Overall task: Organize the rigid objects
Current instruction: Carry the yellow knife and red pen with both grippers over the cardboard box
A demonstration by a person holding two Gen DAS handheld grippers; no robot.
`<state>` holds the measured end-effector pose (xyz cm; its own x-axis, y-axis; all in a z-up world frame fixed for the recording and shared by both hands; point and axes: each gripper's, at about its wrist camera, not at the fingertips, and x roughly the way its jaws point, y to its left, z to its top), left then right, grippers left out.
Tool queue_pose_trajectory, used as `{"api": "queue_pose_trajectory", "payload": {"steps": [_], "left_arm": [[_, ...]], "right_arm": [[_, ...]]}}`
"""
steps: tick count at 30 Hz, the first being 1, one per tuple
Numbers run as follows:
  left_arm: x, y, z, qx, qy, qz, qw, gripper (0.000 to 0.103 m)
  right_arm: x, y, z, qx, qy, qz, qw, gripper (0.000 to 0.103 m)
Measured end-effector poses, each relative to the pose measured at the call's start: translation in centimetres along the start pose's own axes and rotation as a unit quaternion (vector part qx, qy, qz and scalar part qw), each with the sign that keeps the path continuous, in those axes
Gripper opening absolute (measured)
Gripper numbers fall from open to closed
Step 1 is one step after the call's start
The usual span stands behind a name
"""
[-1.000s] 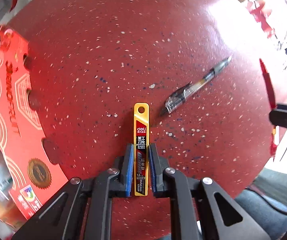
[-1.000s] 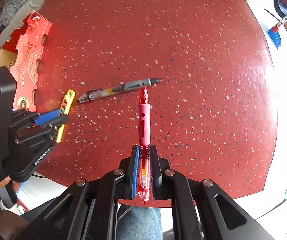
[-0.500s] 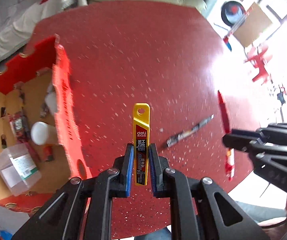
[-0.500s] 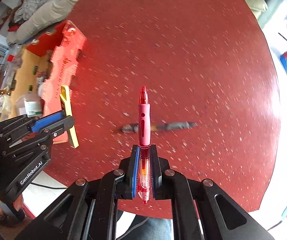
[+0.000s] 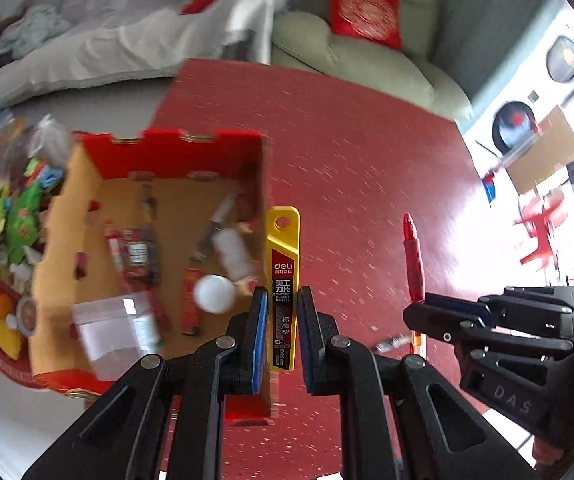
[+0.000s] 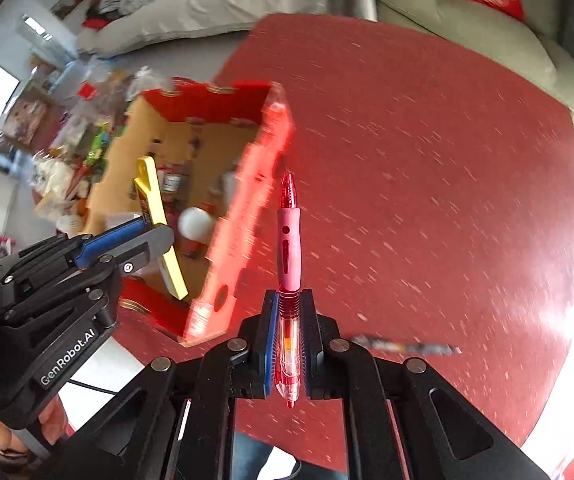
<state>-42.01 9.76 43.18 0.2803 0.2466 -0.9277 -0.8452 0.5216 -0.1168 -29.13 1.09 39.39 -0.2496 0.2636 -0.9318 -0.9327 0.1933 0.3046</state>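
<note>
Your left gripper [image 5: 281, 334] is squeezed tight on the yellow blade case [image 5: 283, 276]. The case stands straight up between the blue pads, just right of the open red box [image 5: 175, 152]. The box sits at the left edge of the red table [image 5: 367, 160] and has small things inside. Your right gripper [image 6: 289, 344] is squeezed tight on the red pen [image 6: 289, 248], tip pointing far away. A grey pen [image 6: 403, 347] lies flat on the table, near you, just right of the right gripper.
</note>
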Motion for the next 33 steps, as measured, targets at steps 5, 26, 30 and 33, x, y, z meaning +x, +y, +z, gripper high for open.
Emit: {"api": "queue_pose_trajectory", "payload": {"steps": [5, 26, 30, 33], "left_arm": [[-1.4, 4.1, 0.3, -0.045, -0.018, 0.03, 0.9983, 0.016], [-0.2, 11.4, -0.9, -0.118, -0.013, 0.094, 0.9884, 0.015], [0.4, 11.7, -0.9, -0.116, -0.011, 0.094, 0.9886, 0.015], [0.8, 11.6, -0.8, -0.11, -0.01, 0.098, 0.989, 0.015]], "right_arm": [[1.1, 4.5, 2.4, -0.048, -0.002, 0.013, 0.999, 0.011], [4.7, 12.8, 6.2, -0.119, 0.013, 0.028, 0.992, 0.011], [4.8, 12.8, 6.3, -0.12, 0.017, 0.025, 0.992, 0.011], [4.9, 12.7, 6.5, -0.12, 0.017, 0.022, 0.992, 0.011]]}}
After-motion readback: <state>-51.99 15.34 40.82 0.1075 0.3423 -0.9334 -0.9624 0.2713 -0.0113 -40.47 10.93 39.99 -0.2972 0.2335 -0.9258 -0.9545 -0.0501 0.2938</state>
